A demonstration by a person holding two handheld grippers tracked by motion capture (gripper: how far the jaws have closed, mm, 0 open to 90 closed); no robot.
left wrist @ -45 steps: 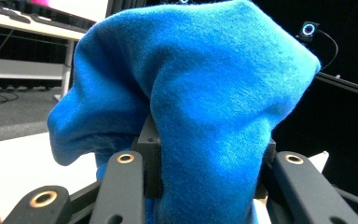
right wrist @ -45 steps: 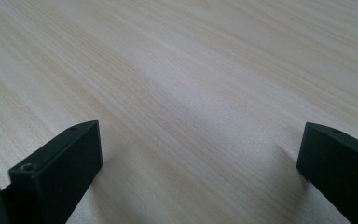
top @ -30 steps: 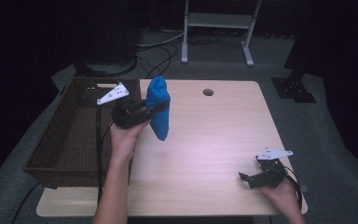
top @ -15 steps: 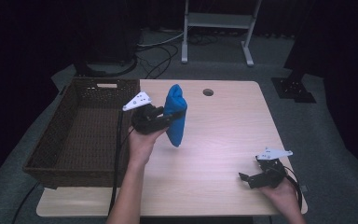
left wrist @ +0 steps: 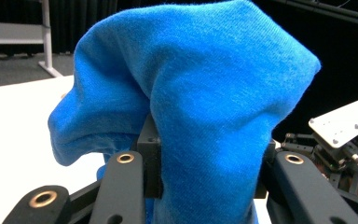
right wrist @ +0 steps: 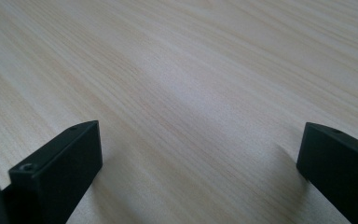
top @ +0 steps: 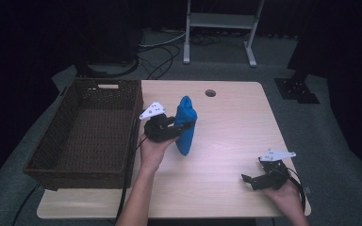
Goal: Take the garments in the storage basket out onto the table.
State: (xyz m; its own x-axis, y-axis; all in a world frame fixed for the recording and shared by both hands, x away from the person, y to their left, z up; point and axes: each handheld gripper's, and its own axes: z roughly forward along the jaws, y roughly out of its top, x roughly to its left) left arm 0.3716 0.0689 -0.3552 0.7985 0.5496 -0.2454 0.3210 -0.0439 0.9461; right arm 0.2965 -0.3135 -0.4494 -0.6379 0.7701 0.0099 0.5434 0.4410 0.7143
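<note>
Left gripper clamps blue cloth, apparently off table in high view, right gripper spread wide, basket alongside

Left gripper: black body, am carrying white three-cornered plate on top, small screws showing at its corners. Jaws black, blocky, flat-faced; brass-ringed pivot holes showing on link arms in left gripper view. Thick black cable trailing from it. Right gripper: same black build, same pale plate, black cable looping behind. Its jaws showing as matte black rectangular blocks, small screw hole in one end. Forearms bare, am wearing no sleeves.
</note>
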